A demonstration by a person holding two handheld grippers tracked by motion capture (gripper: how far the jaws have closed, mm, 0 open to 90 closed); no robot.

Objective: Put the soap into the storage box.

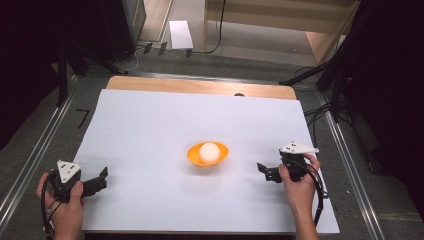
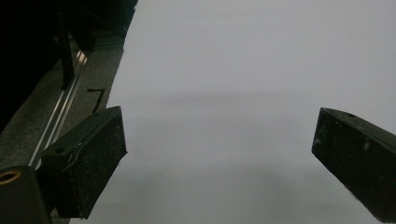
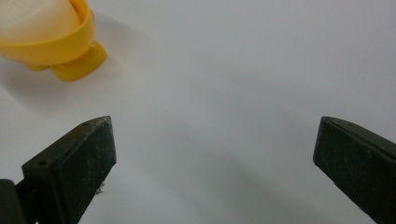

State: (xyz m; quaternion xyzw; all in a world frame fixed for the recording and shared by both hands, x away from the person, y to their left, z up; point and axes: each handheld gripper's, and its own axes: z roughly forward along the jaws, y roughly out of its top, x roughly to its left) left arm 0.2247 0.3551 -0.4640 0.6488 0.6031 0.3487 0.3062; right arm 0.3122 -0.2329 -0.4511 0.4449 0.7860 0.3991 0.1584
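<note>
From the high view I can see the orange bowl (image 1: 207, 154) just right of the middle of the white surface (image 1: 150, 130), with a pale round ball (image 1: 209, 151) sitting in it. Whether the ball is an egg, a foam sphere or something else I cannot make out at this size. In the right gripper view the bowl (image 3: 65, 46) is cut off by the upper left corner of the frame, so I only get part of its rim, its foot and a blurred slice of the ball (image 3: 32, 18). The far edges of the room in the high view are too dark to read; a white sheet (image 1: 180, 34) lies on the floor at upper centre.

The left gripper (image 1: 100, 181) sits at the lower left of the high view, held in the left hand (image 1: 65, 202), its grey plate on top and its jaws angled toward the frame's right. In the left gripper view its jaws (image 2: 219, 158) stand wide apart over bare white surface, pinching nothing; the surface edge and a metal rail (image 2: 60, 107) run down the left of that frame.

The right gripper (image 1: 264, 171) is at the lower right of the high view, gripped by the right hand (image 1: 297, 182) — forearm coming up from the bottom edge — and pointing left toward the bowl, near it but apart. Its own view shows the jaws (image 3: 215, 158) spread wide with nothing between them, the bowl lying beyond the left jaw.
</note>
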